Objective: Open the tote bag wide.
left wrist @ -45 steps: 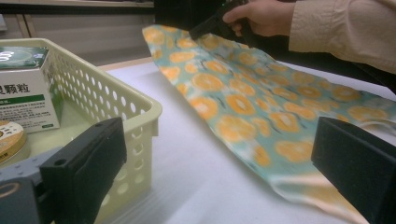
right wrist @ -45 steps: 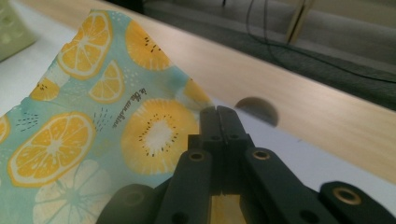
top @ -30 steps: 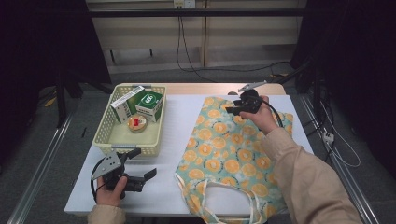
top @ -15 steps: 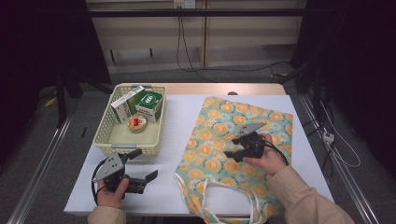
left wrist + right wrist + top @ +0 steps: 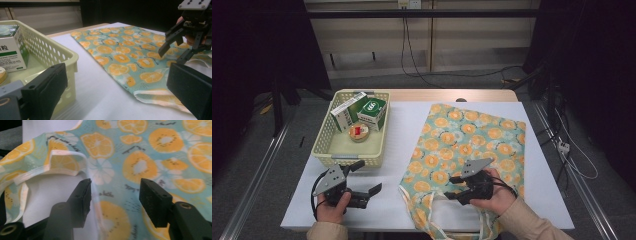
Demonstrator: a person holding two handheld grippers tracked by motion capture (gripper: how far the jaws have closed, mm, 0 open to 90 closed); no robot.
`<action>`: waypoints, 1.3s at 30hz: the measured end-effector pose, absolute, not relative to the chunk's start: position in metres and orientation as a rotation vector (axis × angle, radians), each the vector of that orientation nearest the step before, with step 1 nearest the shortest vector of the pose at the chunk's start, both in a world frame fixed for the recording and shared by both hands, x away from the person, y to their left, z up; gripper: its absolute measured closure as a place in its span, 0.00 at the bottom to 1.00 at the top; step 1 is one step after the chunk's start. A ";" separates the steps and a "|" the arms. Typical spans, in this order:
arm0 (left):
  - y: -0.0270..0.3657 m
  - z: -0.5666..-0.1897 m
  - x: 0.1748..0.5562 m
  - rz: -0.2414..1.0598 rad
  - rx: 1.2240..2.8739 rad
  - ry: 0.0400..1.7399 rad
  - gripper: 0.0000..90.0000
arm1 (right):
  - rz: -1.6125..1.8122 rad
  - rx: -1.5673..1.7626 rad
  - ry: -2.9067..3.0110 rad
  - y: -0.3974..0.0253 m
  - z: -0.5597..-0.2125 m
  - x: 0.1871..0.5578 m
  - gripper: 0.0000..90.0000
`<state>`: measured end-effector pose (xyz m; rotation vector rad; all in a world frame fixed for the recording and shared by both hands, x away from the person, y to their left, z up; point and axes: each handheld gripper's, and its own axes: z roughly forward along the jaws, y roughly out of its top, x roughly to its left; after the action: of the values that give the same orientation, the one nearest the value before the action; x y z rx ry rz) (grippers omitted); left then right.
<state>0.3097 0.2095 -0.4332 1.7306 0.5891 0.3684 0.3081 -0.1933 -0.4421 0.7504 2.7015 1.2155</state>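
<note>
Since a second ago my right gripper (image 5: 457,187) has come back from the far end of the fruit-print tote bag (image 5: 472,145) to its mouth near me, jaws spread wide and empty over the hem. My left gripper (image 5: 362,181) waits open, holding nothing, beside the basket (image 5: 323,150). I judge I'm about to open the bag; next I must pinch the top layer's rim alone.

— What sits on the white table (image 5: 407,130) at its left?
— A pale yellow perforated basket (image 5: 324,145).
— And inside it?
— Two green-and-white boxes (image 5: 373,113) leaning together at the far end, with a small round tin (image 5: 358,132) just in front of them.
</note>
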 end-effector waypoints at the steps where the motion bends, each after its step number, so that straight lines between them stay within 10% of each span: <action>1: 0.210 -0.433 0.310 0.370 1.731 0.589 0.03 | 1.221 0.749 2.720 -0.190 -0.445 0.307 0.51; 14: 0.209 -0.432 0.310 0.367 1.731 0.586 0.03 | 1.174 0.647 2.717 -0.178 -0.452 0.308 1.00; 39: 0.210 -0.434 0.310 0.366 1.735 0.582 0.03 | 1.190 0.952 2.465 -0.207 -0.450 0.393 1.00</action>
<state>0.3103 0.2096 -0.4344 1.7353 0.5823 0.3658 0.3932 -0.2065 -0.4497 0.9516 2.4649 1.1897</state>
